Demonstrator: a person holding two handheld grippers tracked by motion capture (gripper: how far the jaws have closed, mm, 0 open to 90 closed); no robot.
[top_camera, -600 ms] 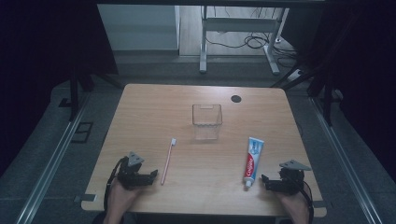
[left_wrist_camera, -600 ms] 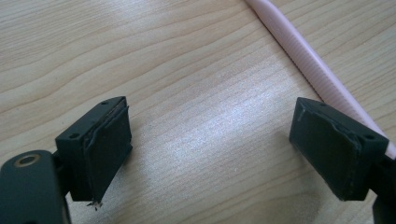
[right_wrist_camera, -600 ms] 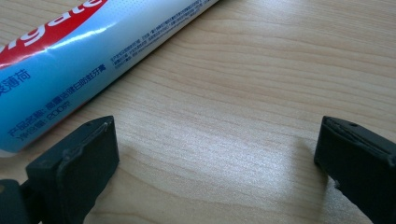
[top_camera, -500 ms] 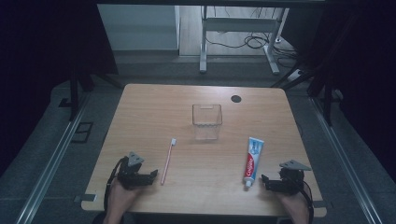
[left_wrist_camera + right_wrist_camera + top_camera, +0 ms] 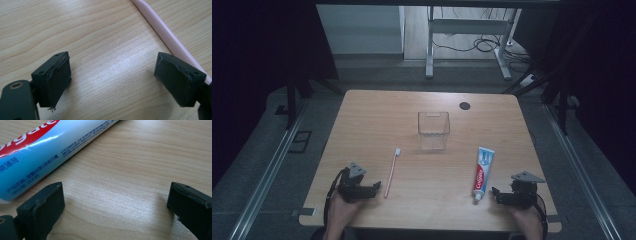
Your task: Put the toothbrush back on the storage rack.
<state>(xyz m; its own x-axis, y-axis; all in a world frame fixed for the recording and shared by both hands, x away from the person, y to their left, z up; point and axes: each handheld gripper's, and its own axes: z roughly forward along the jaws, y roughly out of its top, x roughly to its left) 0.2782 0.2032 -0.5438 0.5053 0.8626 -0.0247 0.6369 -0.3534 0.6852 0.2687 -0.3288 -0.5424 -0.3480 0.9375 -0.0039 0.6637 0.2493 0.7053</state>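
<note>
— Where did your left tool (image 5: 377, 187) sit?
— Low on the worktop (image 5: 377, 120), jaws wide and empty — the pink toothbrush (image 5: 390, 172) lay just beside it.
— And the right tool (image 5: 496, 194)?
— Also gaping, holding nothing — the toothpaste tube (image 5: 482, 171) lay just left of it.

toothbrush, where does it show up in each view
High view: the pink toothbrush lies left of centre, beside the left gripper.
Left gripper view: its handle runs down the upper right, passing behind the right jaw.
Right gripper view: not in it.
Shared landmark: the wooden table.
</note>
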